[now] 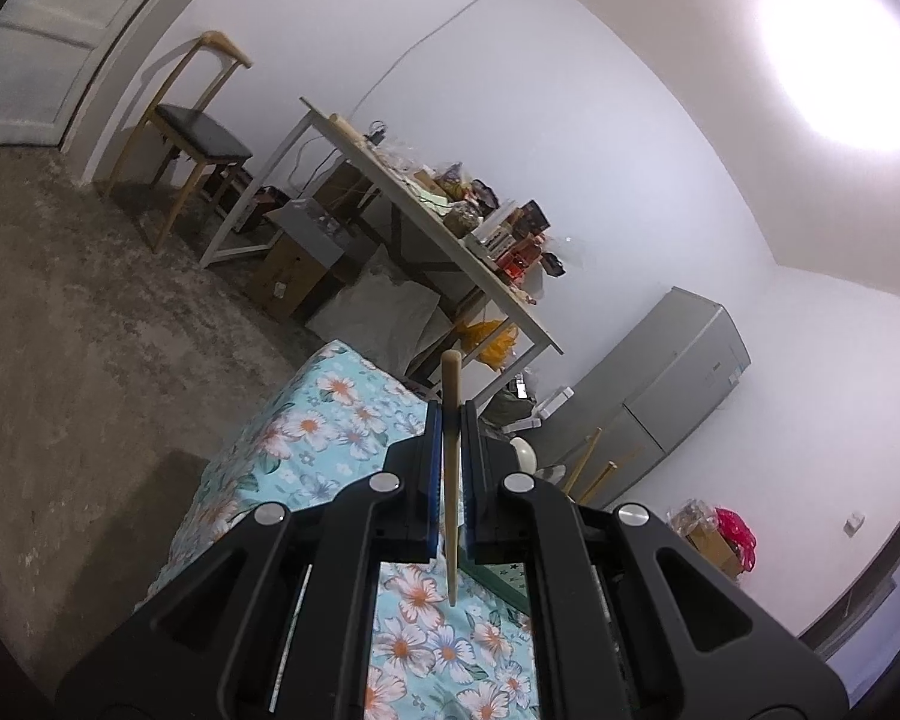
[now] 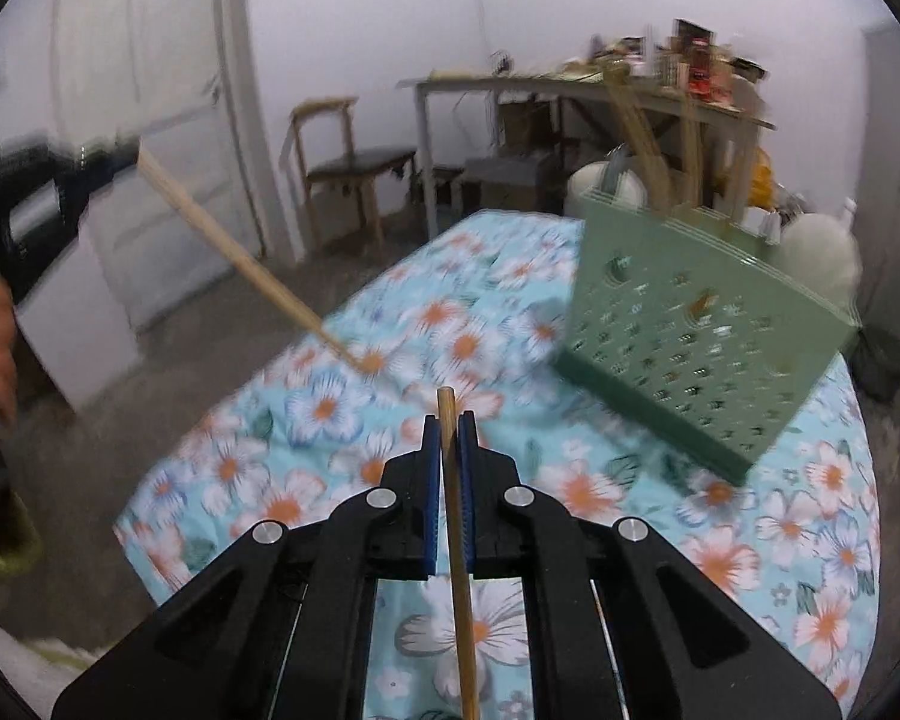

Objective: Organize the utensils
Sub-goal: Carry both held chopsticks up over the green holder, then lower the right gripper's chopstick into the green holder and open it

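Floral tablecloth [image 2: 354, 420] covered the table; cluttered desk [image 1: 426, 222] and one chair [image 1: 192, 132] far behind. Two chopsticks: left gripper [image 1: 450, 420] pinched one chopstick [image 1: 450, 396], right gripper [image 2: 448, 429] pinched another chopstick [image 2: 453, 516]. One green basket [image 2: 708, 330] sat far right.

Black gripper [image 1: 450, 420], blue pads [image 1: 432, 468], silver screws [image 1: 386, 483]

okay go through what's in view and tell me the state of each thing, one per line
Left tool: shut on a chopstick, raised above the table.
Right tool: shut on second chopstick.
Green utensil basket: appears tilted on the floral tablecloth, wooden utensils standing in it; blurred.
Chair: unoccupied, by the wall.
Back table: cluttered with packages.
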The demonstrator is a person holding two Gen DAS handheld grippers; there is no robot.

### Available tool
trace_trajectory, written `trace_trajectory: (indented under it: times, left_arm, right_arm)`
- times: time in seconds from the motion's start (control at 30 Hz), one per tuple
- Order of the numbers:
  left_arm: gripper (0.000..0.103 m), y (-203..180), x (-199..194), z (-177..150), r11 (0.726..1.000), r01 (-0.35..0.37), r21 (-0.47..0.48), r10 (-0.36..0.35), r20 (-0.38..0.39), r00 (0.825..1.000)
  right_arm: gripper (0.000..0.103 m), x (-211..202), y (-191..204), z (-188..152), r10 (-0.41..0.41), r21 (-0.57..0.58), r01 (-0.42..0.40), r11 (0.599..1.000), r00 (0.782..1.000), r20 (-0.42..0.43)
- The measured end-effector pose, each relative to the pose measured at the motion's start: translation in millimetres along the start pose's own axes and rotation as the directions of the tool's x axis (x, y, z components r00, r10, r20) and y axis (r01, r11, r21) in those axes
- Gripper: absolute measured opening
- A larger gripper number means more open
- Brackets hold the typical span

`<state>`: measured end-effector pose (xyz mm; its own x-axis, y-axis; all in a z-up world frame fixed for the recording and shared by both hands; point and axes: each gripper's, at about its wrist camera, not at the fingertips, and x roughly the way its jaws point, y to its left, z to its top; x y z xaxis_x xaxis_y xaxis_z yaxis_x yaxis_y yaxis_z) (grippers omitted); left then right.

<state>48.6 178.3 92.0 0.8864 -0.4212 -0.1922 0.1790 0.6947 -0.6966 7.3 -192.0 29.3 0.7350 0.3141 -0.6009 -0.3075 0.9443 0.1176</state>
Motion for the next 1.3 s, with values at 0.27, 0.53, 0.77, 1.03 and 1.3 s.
trace_trajectory:
  times: [0.27, 0.53, 0.77, 1.03, 1.3]
  left_arm:
    - [0.004, -56, 15, 17, 0.983, 0.138, 0.125, -0.141, 0.019, 0.990]
    - [0.004, -138, 40, 32, 0.905, 0.349, 0.243, -0.361, 0.007, 0.932]
    - [0.004, -188, 88, 22, 0.859, 0.391, 0.330, -0.403, -0.034, 0.914]
    - [0.004, -212, 155, -14, 0.851, 0.339, 0.402, -0.313, -0.130, 0.941]
    - [0.004, -215, 194, -43, 0.841, 0.303, 0.449, -0.244, -0.186, 0.952]
  right_arm:
    - [0.006, -64, -43, 34, -0.019, 0.142, -0.009, 0.990, 0.981, 0.193]
    - [0.005, -108, -70, 47, -0.045, 0.214, -0.029, 0.976, 0.943, 0.331]
    - [0.005, -123, -86, 46, -0.062, 0.243, -0.035, 0.969, 0.922, 0.381]
    - [0.004, -137, -108, 37, -0.098, 0.292, -0.030, 0.956, 0.905, 0.413]
    - [0.004, -142, -125, 26, -0.119, 0.330, -0.026, 0.944, 0.903, 0.412]
